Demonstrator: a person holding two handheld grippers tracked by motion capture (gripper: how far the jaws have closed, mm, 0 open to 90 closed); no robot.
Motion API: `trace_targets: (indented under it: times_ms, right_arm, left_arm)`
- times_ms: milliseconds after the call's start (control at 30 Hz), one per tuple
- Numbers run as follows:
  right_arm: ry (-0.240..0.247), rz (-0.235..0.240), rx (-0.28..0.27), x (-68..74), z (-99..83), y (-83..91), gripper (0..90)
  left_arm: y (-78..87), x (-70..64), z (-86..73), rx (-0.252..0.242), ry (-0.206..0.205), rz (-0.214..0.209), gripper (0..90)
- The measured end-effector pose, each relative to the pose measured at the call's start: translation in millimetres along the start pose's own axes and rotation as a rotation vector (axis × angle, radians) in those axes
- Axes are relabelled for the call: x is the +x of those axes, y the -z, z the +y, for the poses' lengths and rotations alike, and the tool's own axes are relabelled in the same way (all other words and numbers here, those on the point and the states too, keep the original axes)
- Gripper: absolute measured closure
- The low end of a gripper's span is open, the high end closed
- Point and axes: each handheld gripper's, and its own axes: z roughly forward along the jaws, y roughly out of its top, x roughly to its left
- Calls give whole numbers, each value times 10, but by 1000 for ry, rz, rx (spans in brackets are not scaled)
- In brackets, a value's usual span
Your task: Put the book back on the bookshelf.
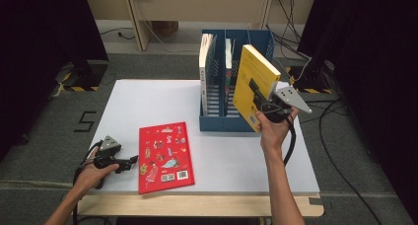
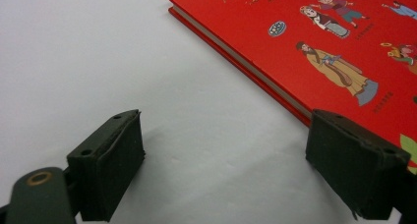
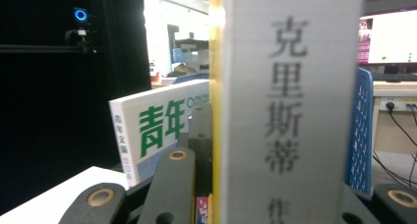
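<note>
A yellow book (image 1: 251, 84) is held upright and tilted in front of the blue file rack (image 1: 217, 121), with my right gripper (image 1: 266, 104) shut on its lower part. In the right gripper view its pale spine (image 3: 290, 106) with dark characters stands between the jaws. A red picture book (image 1: 165, 156) lies flat on the white table (image 1: 148, 101). My left gripper (image 1: 129, 161) rests low on the table just left of that book, jaws open; in the left gripper view its right finger (image 2: 356, 167) sits at the red book (image 2: 319, 47) edge.
The rack holds a white book (image 1: 206, 67) in its left slot and another book (image 1: 228, 62) in the middle slot. Cables (image 1: 340, 136) trail on the floor to the right. The table's front edge (image 1: 197, 205) is wooden.
</note>
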Motion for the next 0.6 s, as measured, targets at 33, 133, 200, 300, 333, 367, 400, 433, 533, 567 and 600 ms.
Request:
trace_targets:
  times_ms: [33, 133, 200, 300, 333, 367, 400, 433, 533, 567, 600]
  right_arm:
    - [1, -6, 5, -7, -5, -43, 751]
    - [-2, -24, 8, -23, -15, -146, 750]
    - [-11, -31, 3, -37, -22, -216, 750]
    - [-26, -41, 6, -46, -28, -314, 750]
    - [-28, -44, 7, -45, -29, -340, 751]
    - [-27, -53, 11, -47, -33, -386, 750]
    - [-27, -59, 15, -50, -39, -425, 750]
    - [-34, -64, 19, -53, -50, -463, 750]
    - [-39, -77, 33, -82, -90, -570, 750]
    - [-44, -87, 39, -93, -109, -612, 750]
    - [-44, -92, 45, -103, -124, -644, 750]
  left_arm:
    - [0, 0, 0, 0, 0, 0, 132]
    - [0, -1, 0, 0, 0, 0, 132]
    - [0, 0, 0, 0, 0, 0, 132]
    - [0, 0, 0, 0, 0, 0, 132]
    - [0, 0, 0, 0, 0, 0, 131]
    - [-1, 0, 0, 0, 0, 0, 131]
    - [0, 0, 0, 0, 0, 0, 131]
    - [0, 0, 0, 0, 0, 0, 131]
    - [0, 0, 0, 0, 0, 0, 131]
    - [-1, 0, 0, 0, 0, 0, 131]
    - [-1, 0, 0, 0, 0, 0, 131]
